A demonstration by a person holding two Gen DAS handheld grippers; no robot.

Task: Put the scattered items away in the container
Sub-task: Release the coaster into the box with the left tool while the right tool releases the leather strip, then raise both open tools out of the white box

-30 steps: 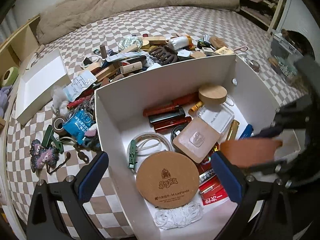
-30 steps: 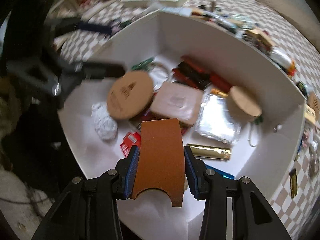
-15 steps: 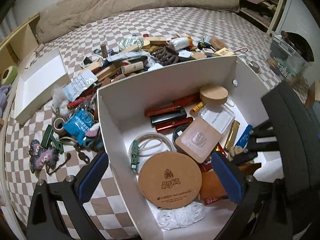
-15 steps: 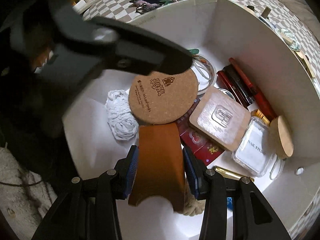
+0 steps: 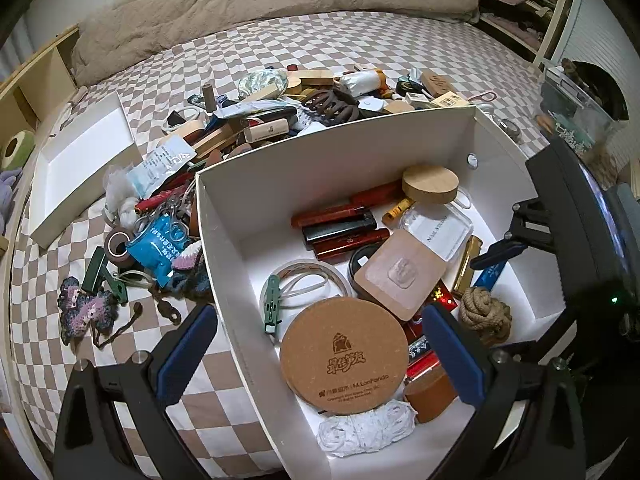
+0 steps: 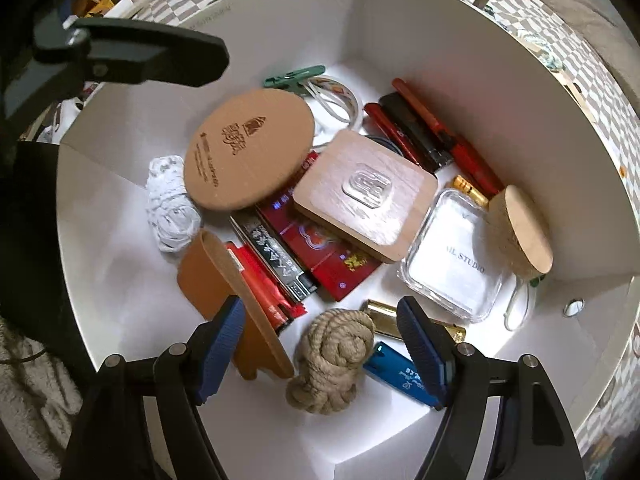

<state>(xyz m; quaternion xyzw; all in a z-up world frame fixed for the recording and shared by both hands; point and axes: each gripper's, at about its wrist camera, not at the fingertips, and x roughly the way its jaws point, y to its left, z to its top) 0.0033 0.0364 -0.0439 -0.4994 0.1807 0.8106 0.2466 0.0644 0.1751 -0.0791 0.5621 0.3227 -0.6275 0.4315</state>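
Observation:
The white box [image 5: 224, 264] holds several items: a round cork coaster [image 5: 344, 354], a wooden square [image 5: 400, 274], a rope knot [image 5: 484, 312]. The brown leather piece [image 6: 236, 300] lies loose in the box [image 6: 440, 40], tilted against red items, just off my right gripper's left finger. It also shows in the left wrist view [image 5: 430, 394]. My right gripper [image 6: 320, 344] is open and empty above the rope knot [image 6: 332, 356]. My left gripper [image 5: 320, 344] is open and empty, straddling the box's front left wall. A pile of scattered items [image 5: 280, 104] lies behind the box.
A white lid [image 5: 80, 160] lies on the checkered bedspread [image 5: 200, 380] at left. A blue packet [image 5: 158, 246], green clips [image 5: 96, 272] and a crocheted butterfly [image 5: 86, 312] lie left of the box. A beige duvet [image 5: 260, 4] is at the back.
My right gripper moved down into the box, opened and let go of the brown leather piece, which now rests inside. The left gripper stayed still.

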